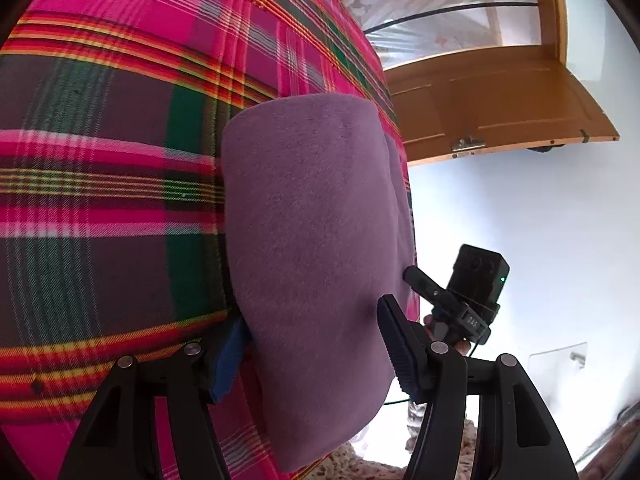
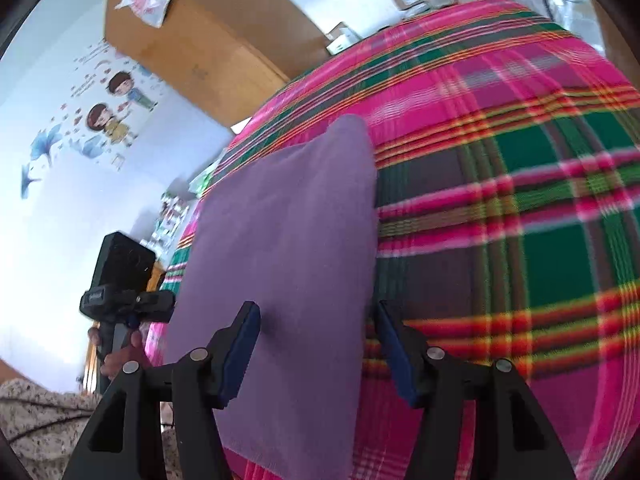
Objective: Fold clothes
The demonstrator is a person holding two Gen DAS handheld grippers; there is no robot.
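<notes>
Purple cloth (image 1: 316,264), already folded into a compact pad, lies on the plaid bedspread (image 1: 104,168) and fills the middle of the left wrist view. The left gripper (image 1: 316,344) straddles the near part of that pad with its jaws spread wide: one blue pad (image 1: 228,364) sits at the cloth's plaid-side edge, the other (image 1: 400,352) rests on the cloth toward its door-side edge. Nothing is pinched between them. Beyond the cloth's door-side edge the right gripper (image 1: 452,300) appears, with a wooden door (image 1: 500,108) behind it.

From the right wrist view, the same cloth (image 2: 288,248) runs away from the camera over the bedspread (image 2: 520,240), its far corner pointing toward a wooden cabinet (image 2: 192,44). The right gripper (image 2: 320,348) also stands wide open and grips nothing, one pad (image 2: 240,356) on the cloth, the other (image 2: 396,360) just past the cloth's edge, over the plaid. The left gripper (image 2: 120,288) shows off the cloth's opposite edge.

Judging from this, the risk lies in closing unevenly: a jaw could catch only the top layer and peel the fold open, or nip the bedspread along with the cloth and drag it. The pad also lies close to the bed's edge, so a sideways push could send it off.
</notes>
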